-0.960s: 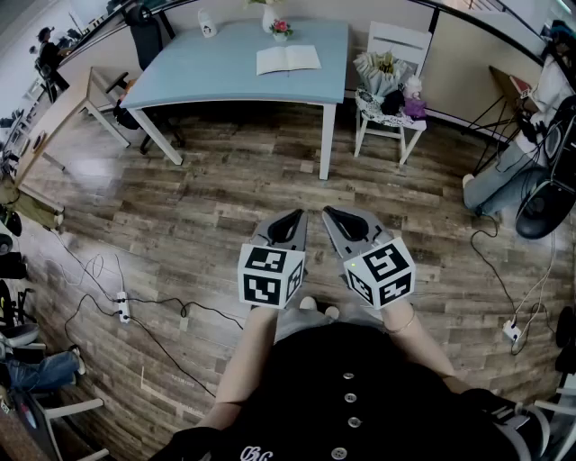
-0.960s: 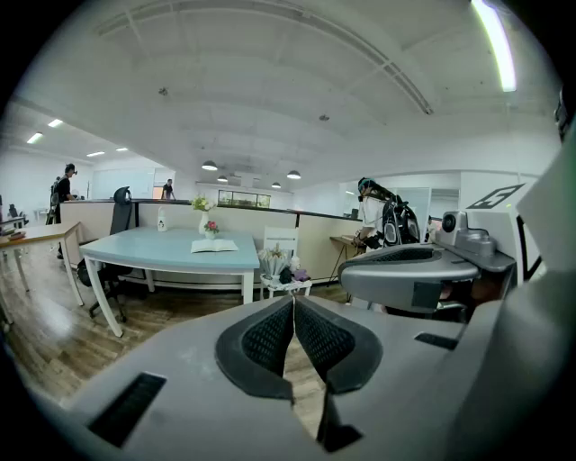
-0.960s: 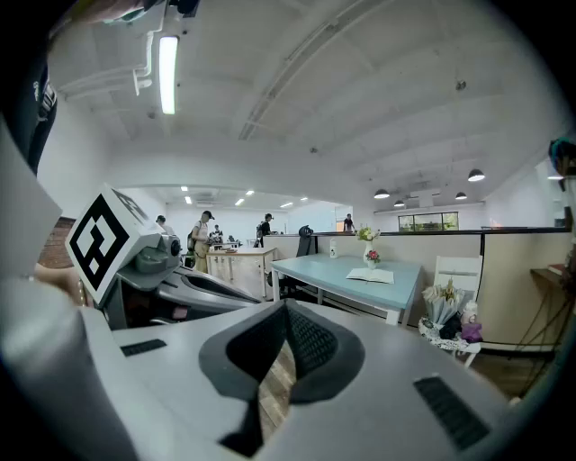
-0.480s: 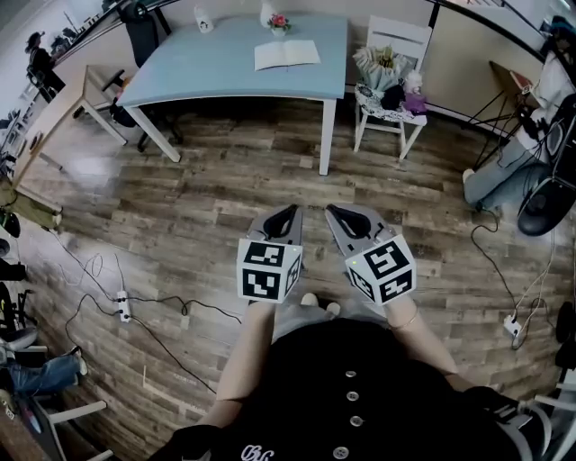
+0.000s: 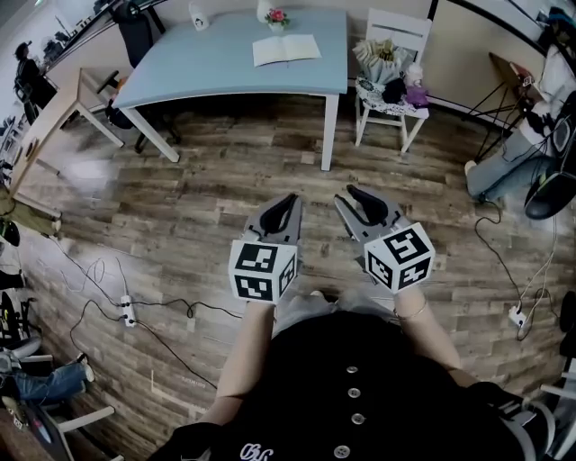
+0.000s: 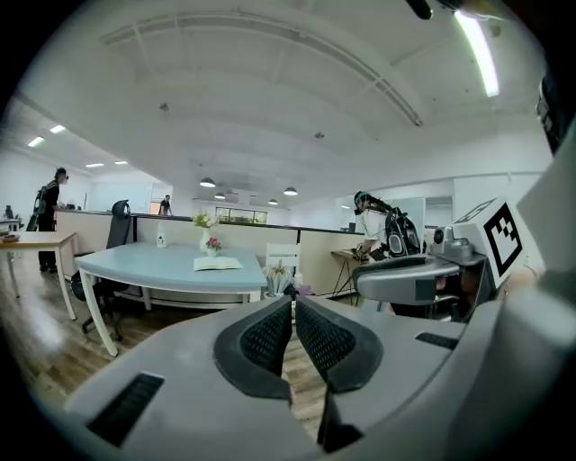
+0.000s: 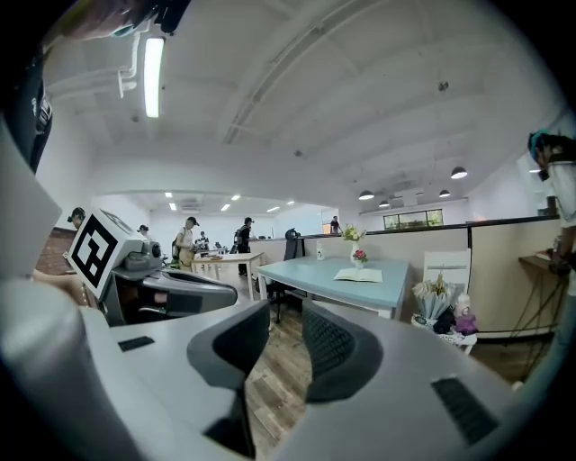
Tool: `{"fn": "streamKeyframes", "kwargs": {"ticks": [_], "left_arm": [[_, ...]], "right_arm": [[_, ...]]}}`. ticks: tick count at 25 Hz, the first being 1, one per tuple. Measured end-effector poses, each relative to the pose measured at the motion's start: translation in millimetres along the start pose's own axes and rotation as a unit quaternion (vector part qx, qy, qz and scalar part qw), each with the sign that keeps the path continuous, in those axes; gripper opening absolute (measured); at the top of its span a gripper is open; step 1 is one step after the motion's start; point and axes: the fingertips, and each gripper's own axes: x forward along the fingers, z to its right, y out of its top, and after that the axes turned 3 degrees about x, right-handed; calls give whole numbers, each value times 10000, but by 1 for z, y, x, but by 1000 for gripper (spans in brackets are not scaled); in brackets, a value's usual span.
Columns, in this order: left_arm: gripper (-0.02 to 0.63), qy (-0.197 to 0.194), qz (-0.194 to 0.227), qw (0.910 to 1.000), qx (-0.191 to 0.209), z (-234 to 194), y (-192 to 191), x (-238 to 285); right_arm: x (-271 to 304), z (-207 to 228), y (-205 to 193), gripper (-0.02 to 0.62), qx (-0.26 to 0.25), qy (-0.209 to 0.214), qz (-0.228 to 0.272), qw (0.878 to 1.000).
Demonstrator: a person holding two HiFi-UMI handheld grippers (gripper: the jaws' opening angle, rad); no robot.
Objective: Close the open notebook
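The open notebook (image 5: 286,49) lies flat, pages up, near the far edge of a light blue table (image 5: 225,76) across the room. It also shows in the left gripper view as the notebook (image 6: 217,264) and in the right gripper view as the notebook (image 7: 359,275). Both grippers are held side by side over the wooden floor, well short of the table. My left gripper (image 5: 290,200) is shut and empty, its pads (image 6: 270,335) nearly touching. My right gripper (image 5: 354,192) stands slightly open, with bare floor visible between its pads (image 7: 328,342).
A small flower vase (image 5: 276,15) and a white bottle (image 5: 197,15) stand behind the notebook. Right of the table is a white chair (image 5: 389,85) holding a bouquet and bags. Cables and a power strip (image 5: 126,311) lie on the floor at left. A seated person (image 5: 517,153) is at right.
Both grippers have moved a little forward over the floor, and the right one has drifted to the right, away from the left. The notebook lies as before.
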Motion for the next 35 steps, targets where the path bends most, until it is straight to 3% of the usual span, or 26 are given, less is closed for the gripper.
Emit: {"fn": "streamKeyframes", "kwargs": {"ticks": [3,6,13,15,19,35], "left_arm": [[23,2,18,10000,-97,-12,1,0],[134,-78,-44,9998,-187,-20,-2,1],[219,-22,-174,9994,-300,-40,-10,12],[239,3,-201,9994,-277,-45,-10,17],[247,5,-221,9993,-299,-52,-8,29],[245,183,-211,9988,-395,-116,33,142]], "right_arm": [[7,2,-2,123,48,-104,-17,9999],[12,3,-6,158,143,-196,-43,9997],[28,9,-9,193,234,-178,-187,9994],[33,14,-11,231,228,-201,-252,9992],[47,23,-12,268,226,-122,-311,9992],[153,118,32,272,104,330,-294,9990]]}}
